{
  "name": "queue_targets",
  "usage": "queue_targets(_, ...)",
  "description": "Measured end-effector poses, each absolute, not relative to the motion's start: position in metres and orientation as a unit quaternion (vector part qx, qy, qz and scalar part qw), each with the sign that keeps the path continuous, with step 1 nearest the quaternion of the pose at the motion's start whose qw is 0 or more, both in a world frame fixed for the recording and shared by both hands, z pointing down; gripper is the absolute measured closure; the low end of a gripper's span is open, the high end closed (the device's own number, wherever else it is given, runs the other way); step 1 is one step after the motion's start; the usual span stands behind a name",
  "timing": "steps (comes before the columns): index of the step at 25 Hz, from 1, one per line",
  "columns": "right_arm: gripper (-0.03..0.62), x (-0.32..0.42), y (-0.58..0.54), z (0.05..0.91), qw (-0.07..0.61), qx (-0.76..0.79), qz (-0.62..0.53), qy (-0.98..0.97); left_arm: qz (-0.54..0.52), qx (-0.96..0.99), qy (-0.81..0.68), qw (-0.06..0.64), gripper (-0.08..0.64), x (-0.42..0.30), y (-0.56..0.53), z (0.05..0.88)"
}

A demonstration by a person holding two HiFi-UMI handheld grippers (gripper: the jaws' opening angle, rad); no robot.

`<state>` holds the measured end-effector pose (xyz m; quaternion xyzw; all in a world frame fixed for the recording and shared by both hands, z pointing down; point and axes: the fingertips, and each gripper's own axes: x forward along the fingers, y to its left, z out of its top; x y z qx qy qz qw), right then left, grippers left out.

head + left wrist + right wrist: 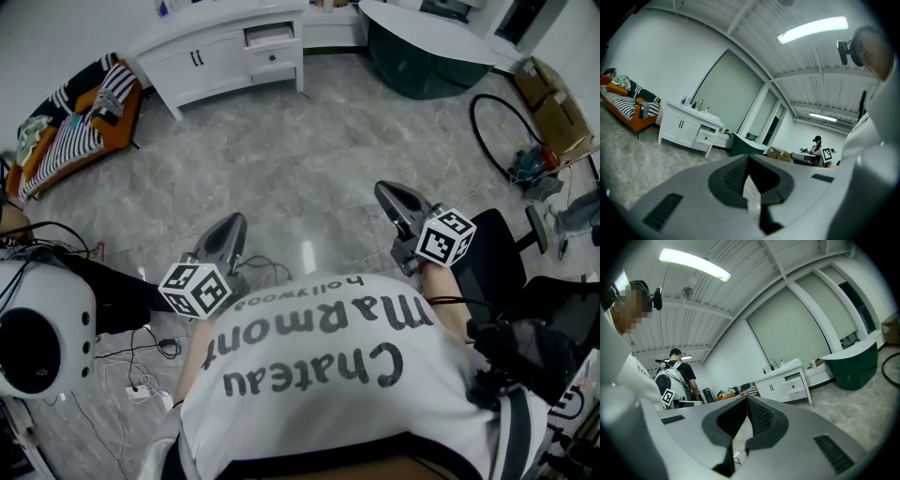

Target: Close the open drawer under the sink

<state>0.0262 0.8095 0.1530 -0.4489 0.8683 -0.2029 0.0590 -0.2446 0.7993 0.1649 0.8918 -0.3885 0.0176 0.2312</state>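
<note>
The white sink cabinet stands far off against the back wall. Its upper right drawer is pulled out. The cabinet and its open drawer also show small in the left gripper view, and the same cabinet and drawer in the right gripper view. My left gripper is held in front of my chest, shut, with nothing in it. My right gripper is beside it, also shut and empty. Both point across the marble floor toward the cabinet, well short of it.
An orange sofa with a striped blanket stands at the left. A dark green bathtub is right of the cabinet, with cardboard boxes and a black hose loop beyond it. Cables lie at my left, a black chair at my right. Another person stands behind.
</note>
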Motion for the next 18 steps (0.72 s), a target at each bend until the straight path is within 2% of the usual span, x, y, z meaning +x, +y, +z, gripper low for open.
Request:
queue_targets(6, 0.58, 0.011, 0.805, 0.161, 0.06, -0.464, -0.202, 0.86, 0.017, 0.885, -0.396, 0.245, 0.551, -0.268, 0.782, 0.172)
queue_targets(12, 0.58, 0.019, 0.776, 0.196, 0.058, -0.496, -0.254, 0.828, -0.005, 0.869, -0.421, 0.261, 0.551, -0.312, 0.734, 0.175)
queue_targets(18, 0.581, 0.045, 0.714, 0.196, 0.066, -0.485, -0.256, 0.834, -0.034, 0.857, -0.424, 0.29, 0.551, -0.272, 0.687, 0.184)
